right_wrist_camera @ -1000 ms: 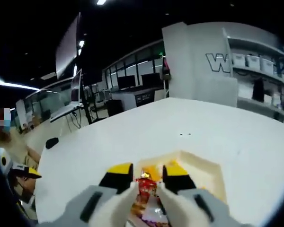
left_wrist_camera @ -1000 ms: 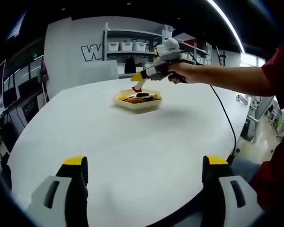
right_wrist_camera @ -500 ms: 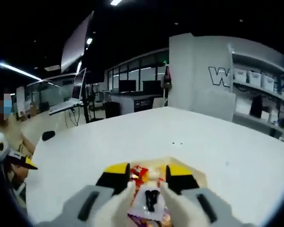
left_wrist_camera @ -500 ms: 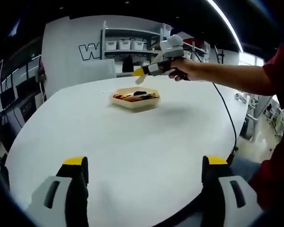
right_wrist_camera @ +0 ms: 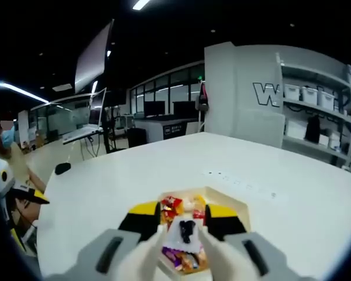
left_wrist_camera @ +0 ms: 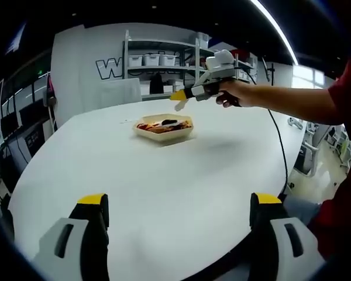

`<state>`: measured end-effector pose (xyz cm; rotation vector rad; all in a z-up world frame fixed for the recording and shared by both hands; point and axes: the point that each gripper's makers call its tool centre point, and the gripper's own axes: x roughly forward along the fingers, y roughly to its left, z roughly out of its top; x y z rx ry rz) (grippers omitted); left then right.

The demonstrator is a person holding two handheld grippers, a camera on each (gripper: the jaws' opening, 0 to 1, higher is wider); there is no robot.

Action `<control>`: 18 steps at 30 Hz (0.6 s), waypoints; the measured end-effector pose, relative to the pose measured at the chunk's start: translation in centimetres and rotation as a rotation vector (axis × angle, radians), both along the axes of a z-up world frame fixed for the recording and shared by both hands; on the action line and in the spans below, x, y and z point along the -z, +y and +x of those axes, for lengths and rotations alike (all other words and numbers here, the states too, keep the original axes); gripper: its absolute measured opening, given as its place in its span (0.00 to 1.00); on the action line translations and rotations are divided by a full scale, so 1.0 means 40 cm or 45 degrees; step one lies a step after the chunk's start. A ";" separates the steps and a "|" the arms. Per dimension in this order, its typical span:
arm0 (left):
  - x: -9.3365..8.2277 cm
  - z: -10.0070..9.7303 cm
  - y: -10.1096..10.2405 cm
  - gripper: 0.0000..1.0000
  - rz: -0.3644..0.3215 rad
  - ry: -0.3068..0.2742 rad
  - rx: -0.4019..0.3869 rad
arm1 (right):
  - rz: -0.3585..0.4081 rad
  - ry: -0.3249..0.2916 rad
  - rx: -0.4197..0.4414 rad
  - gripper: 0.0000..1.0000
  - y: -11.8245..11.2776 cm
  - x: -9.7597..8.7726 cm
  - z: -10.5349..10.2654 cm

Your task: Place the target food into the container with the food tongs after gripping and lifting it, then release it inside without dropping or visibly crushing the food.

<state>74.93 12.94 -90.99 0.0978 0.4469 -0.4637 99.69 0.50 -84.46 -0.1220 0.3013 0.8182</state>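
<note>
A shallow beige container sits on the white table, holding wrapped snacks. In the left gripper view a person's hand holds my right gripper in the air just above and right of the container, its white tongs pointing down-left. Seen from the right gripper view, the container lies below the tongs, with red, white and purple packets showing in the gap. Nothing hangs between the tongs, and my right gripper is open. My left gripper hovers open over the table's near edge.
Shelves with white bins stand behind the table. A black cable trails from the right gripper off the table's right edge. Desks with monitors lie beyond the far side, and a black object rests near the table's left edge.
The right gripper let go of a red packet into the container, then rose and drew back to the right. The left gripper kept still and open.
</note>
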 end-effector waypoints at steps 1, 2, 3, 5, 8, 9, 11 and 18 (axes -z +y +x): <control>0.000 -0.001 -0.001 0.98 0.002 0.000 0.001 | 0.001 -0.001 0.000 0.24 -0.001 -0.002 -0.005; -0.002 -0.002 -0.001 0.98 0.001 -0.002 0.001 | 0.002 -0.002 0.001 0.24 -0.002 -0.002 -0.008; -0.003 -0.002 -0.003 0.98 -0.002 -0.005 0.002 | 0.003 -0.003 -0.001 0.24 -0.003 -0.003 -0.013; -0.005 -0.003 -0.008 0.98 -0.001 -0.006 0.009 | 0.004 -0.006 -0.001 0.24 -0.005 -0.002 -0.021; -0.009 -0.005 -0.014 0.98 0.002 -0.010 0.020 | 0.009 -0.004 -0.003 0.24 -0.008 0.000 -0.034; -0.011 -0.003 -0.016 0.98 0.001 -0.014 0.023 | 0.007 -0.002 -0.005 0.24 -0.009 0.003 -0.040; -0.012 -0.003 -0.018 0.98 0.000 -0.017 0.028 | 0.000 -0.011 -0.011 0.24 -0.013 0.006 -0.051; -0.006 -0.006 -0.029 0.97 -0.005 -0.015 0.041 | -0.011 -0.021 -0.034 0.24 -0.009 0.015 -0.104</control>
